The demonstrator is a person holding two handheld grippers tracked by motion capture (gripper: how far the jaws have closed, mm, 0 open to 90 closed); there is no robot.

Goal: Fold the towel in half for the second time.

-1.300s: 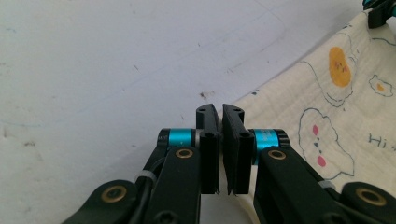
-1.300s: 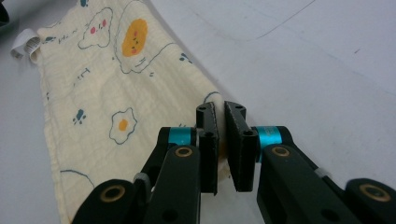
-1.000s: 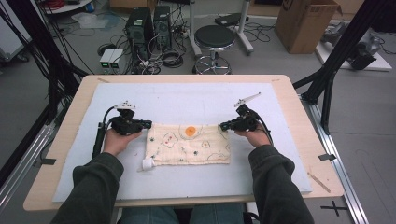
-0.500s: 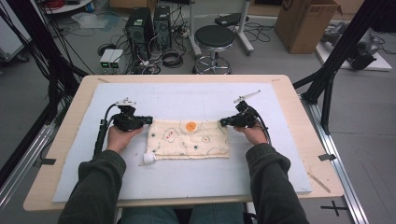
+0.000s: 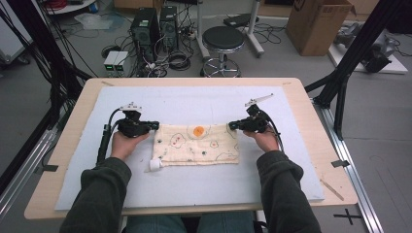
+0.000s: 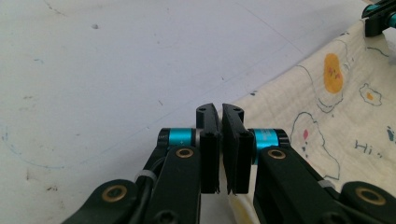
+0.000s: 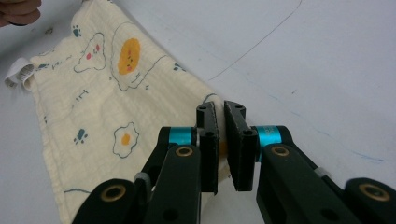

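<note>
A cream cloth [image 5: 194, 145] printed with eggs and small animals lies flat on the pale mat [image 5: 194, 102]. A white tag [image 5: 154, 165] sticks out at its near left corner. My left gripper [image 5: 156, 124] is at the cloth's far left corner, and my right gripper [image 5: 232, 126] is at the far right corner. In the left gripper view, the left gripper [image 6: 220, 109] is shut on the edge of the cloth [image 6: 336, 107]. In the right gripper view, the right gripper [image 7: 221, 109] pinches a corner of the cloth [image 7: 93, 102], and the tag [image 7: 18, 72] lies far off.
The mat covers most of the wooden table [image 5: 311, 111]. A thin wooden stick [image 5: 333, 189] lies near the table's right front edge. Bare mat stretches beyond the cloth and in front of it. A stool [image 5: 222, 41] and computer cases stand on the floor behind.
Both grippers and the cloth have slid a little away from the person. The cloth's far edge looks stretched straighter between the two grippers.
</note>
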